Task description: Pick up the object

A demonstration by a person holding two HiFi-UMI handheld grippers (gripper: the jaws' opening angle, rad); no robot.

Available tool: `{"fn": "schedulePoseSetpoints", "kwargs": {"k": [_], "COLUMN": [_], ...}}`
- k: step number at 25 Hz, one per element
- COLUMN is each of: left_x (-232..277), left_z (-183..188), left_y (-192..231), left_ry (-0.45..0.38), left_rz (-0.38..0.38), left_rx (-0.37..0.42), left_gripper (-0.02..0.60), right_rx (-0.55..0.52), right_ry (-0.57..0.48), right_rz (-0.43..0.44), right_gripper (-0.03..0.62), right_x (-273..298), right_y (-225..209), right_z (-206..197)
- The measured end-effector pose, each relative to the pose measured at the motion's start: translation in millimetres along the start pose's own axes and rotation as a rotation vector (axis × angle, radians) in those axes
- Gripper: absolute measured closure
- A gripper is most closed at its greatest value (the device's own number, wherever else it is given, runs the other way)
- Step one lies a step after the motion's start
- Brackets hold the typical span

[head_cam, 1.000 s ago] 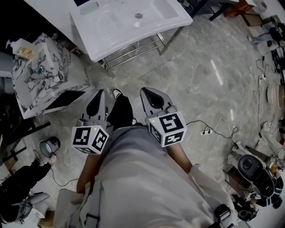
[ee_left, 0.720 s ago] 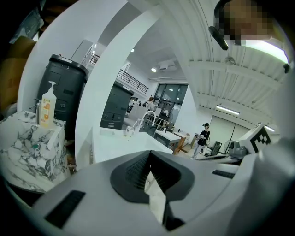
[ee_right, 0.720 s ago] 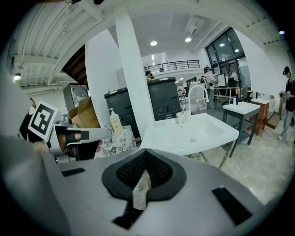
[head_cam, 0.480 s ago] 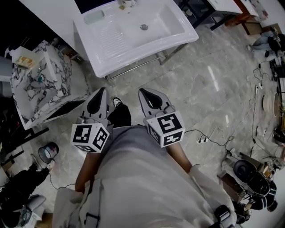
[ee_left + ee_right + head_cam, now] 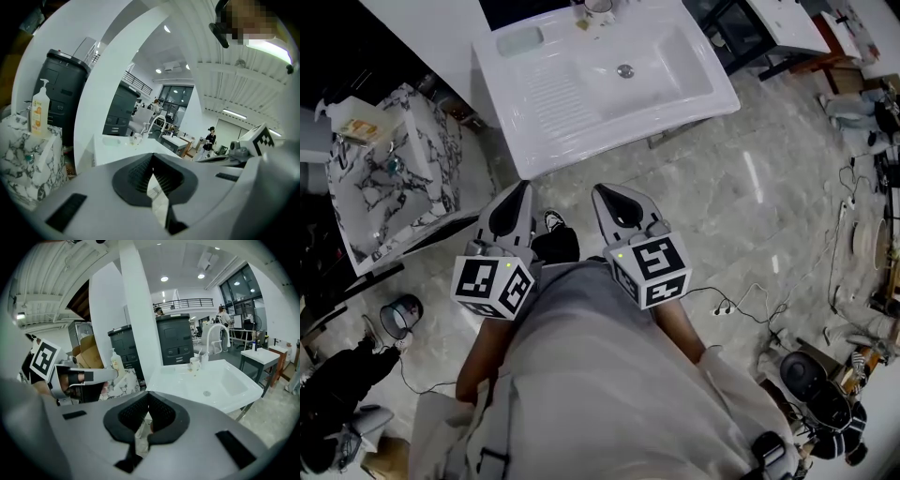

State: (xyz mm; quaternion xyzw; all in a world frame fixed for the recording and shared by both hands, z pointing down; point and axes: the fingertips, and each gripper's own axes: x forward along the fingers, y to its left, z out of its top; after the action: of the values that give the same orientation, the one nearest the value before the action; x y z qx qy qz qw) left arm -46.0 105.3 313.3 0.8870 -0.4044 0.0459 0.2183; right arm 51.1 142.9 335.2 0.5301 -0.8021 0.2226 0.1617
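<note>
From the head view, your left gripper and right gripper are side by side in front of your body, over the marble floor. Both point toward the white washbasin, and neither touches it. A cup stands at the basin's back edge, and a pale block lies near its back left corner. Which of these is the object to pick up can't be told; both are well apart from your grippers. A marble-patterned cabinet stands off the basin's left side.

In the left gripper view, your jaws are pressed together at the tips with nothing between them. A pump bottle stands on the cabinet's top at the left, and the right gripper's marker cube shows at the right.

In the right gripper view, your jaws are likewise closed and empty. Ahead lies the washbasin, with the cup beside the faucet at its far edge.
</note>
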Motion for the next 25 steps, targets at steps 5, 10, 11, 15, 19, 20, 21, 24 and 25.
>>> {"fn": "schedulePoseSetpoints", "kwargs": {"k": [5,10,11,15,19,20,21,24,25], "left_x": [7,8,8,8,13,15,17,25,28], "left_z": [9,12,12,15,18,18,18,22,24], "left_y": [21,32,34,42,43,43,43,46,48], "left_ry": [0.001,0.001,0.000,-0.005,-0.005,-0.005,-0.005,-0.010,-0.012], "left_rz": [0.024,0.038,0.041,0.054,0.045,0.038,0.033,0.036,0.040], "left_rx": [-0.001,0.004,0.004,0.003,0.004,0.006,0.005,-0.002,-0.004], "left_gripper": [0.580,0.580,0.580,0.580,0.580,0.580,0.580,0.580,0.580], "right_rx": [0.008,0.008,0.008,0.001,-0.021,-0.028,-0.034,-0.052,-0.058], "right_ry": [0.006,0.001,0.000,-0.004,-0.008,-0.009,-0.010,-0.016,-0.019], "right_rz": [0.028,0.057,0.061,0.065,0.070,0.071,0.072,0.077,0.079], "right_gripper": [0.585,0.585,0.585,0.585,0.585,0.585,0.585,0.585,0.585], "right_x": [24,39,41,48,53,55,57,63,66], "right_y": [1,4,5,5,4,3,1,-5,-7], "right_z": [11,16,16,21,30,32,35,44,48]}}
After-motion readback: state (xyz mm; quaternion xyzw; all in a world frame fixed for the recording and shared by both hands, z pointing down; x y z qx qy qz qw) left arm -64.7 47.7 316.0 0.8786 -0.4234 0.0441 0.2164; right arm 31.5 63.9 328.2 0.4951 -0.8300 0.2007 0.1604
